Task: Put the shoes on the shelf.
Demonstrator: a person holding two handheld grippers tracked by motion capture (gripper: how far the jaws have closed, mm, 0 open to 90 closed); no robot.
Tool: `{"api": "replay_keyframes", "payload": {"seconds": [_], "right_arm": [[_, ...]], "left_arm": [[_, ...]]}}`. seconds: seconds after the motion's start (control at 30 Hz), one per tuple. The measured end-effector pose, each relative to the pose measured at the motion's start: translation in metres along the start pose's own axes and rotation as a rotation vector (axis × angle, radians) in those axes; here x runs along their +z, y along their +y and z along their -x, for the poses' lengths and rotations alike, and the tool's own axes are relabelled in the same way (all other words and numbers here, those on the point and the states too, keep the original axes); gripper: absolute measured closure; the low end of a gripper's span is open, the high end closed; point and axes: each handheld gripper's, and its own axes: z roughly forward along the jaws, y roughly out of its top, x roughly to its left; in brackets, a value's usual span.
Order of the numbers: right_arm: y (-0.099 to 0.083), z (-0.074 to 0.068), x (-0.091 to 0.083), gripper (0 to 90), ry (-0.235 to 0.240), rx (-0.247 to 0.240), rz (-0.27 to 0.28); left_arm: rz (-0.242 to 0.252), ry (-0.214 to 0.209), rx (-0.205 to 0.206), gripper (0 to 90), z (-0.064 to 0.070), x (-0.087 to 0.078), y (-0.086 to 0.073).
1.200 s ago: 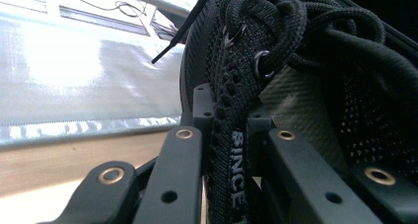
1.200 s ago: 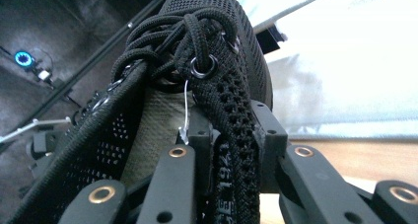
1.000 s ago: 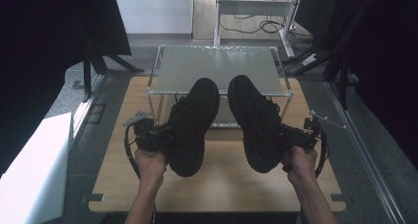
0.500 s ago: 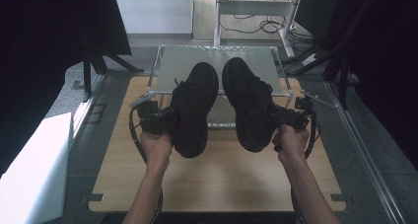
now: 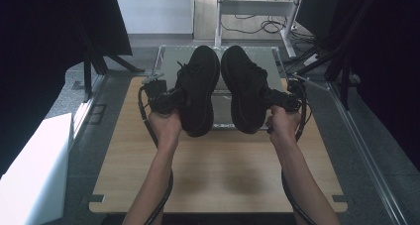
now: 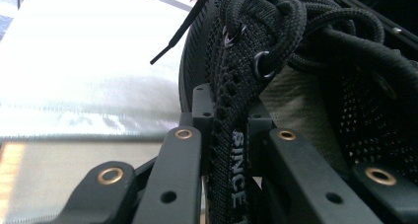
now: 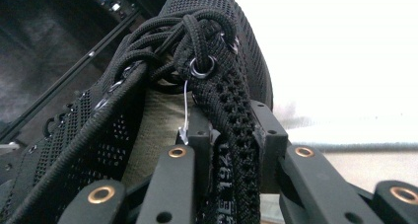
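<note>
Left gripper: clamped on the side collar of a black knit lace-up shoe, held aloft over the far edge of the wooden tabletop, toe toward a grey glass-topped stand. White lettering is seen on the pinched fabric. Right gripper: clamped likewise on a second matching black knit shoe, just beside the first, soles apart.
</note>
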Motion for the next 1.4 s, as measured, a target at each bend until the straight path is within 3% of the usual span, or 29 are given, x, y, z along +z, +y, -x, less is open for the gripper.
{"api": "replay_keyframes", "payload": {"seconds": [0.5,0.73,1.17,1.27,1.4], "right_arm": [[0.037,0.0,0.031,75.2,-0.075,0.011,0.03],[0.045,0.0,0.05,75.2,-0.115,0.013,0.032],[0.047,0.001,0.078,74.1,-0.236,-0.035,0.005],[0.046,-0.002,0.082,73.4,-0.251,-0.051,0.005],[0.045,-0.007,0.088,70.7,-0.267,-0.077,-0.004]], "left_arm": [[-0.027,0.08,-0.022,80.7,0.006,0.042,0.043],[-0.04,0.137,0.03,80.4,0.015,0.062,0.055],[-0.105,0.262,0.093,79.0,0.022,0.091,0.064],[-0.117,0.277,0.092,78.0,0.022,0.096,0.061],[-0.129,0.266,0.088,74.3,0.023,0.1,0.059]]}}
